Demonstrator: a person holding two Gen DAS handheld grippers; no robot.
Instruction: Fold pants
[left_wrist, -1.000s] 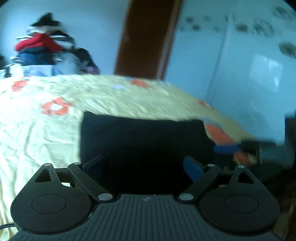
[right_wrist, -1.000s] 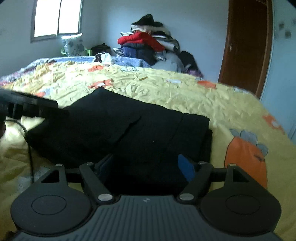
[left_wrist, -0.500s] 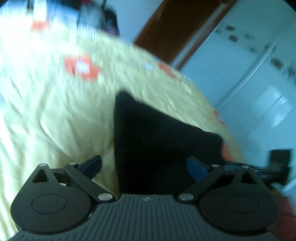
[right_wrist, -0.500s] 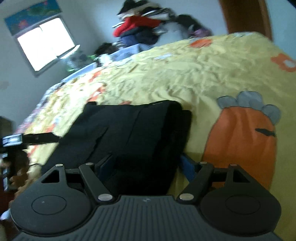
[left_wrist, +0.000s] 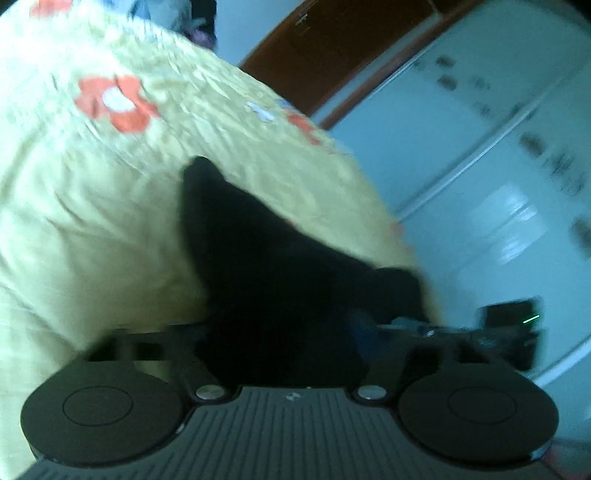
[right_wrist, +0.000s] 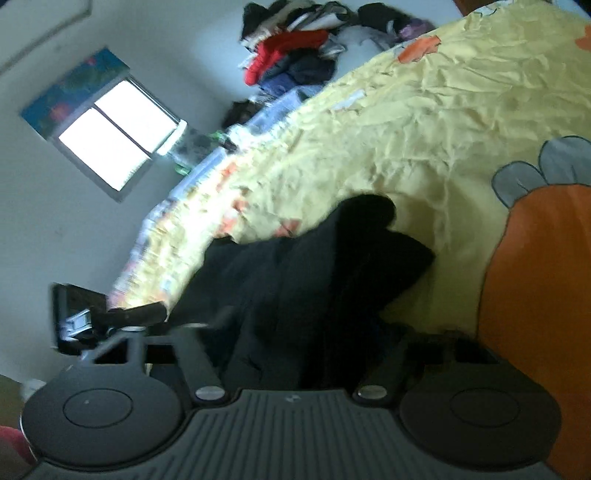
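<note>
The black pants (left_wrist: 258, 266) lie folded on the yellow bedspread (left_wrist: 74, 192); they also show in the right wrist view (right_wrist: 314, 280). My left gripper (left_wrist: 280, 332) is tilted and closed in on the near edge of the pants, its fingers hidden in black cloth. My right gripper (right_wrist: 306, 343) is tilted the other way and closed in on the pants' near edge too, its fingertips hidden by the fabric. The other gripper shows at the left of the right wrist view (right_wrist: 110, 317). Both views are motion-blurred.
A pile of clothes (right_wrist: 295, 55) sits at the far end of the bed. A window (right_wrist: 114, 136) is on the left wall. A brown door (left_wrist: 332, 48) and a white wardrobe (left_wrist: 498, 147) stand on the right. An orange carrot print (right_wrist: 543, 295) marks the bedspread.
Both grippers have rolled outward and closed from open onto the near edge of the pants. The pants' near edge has bunched up between the fingers.
</note>
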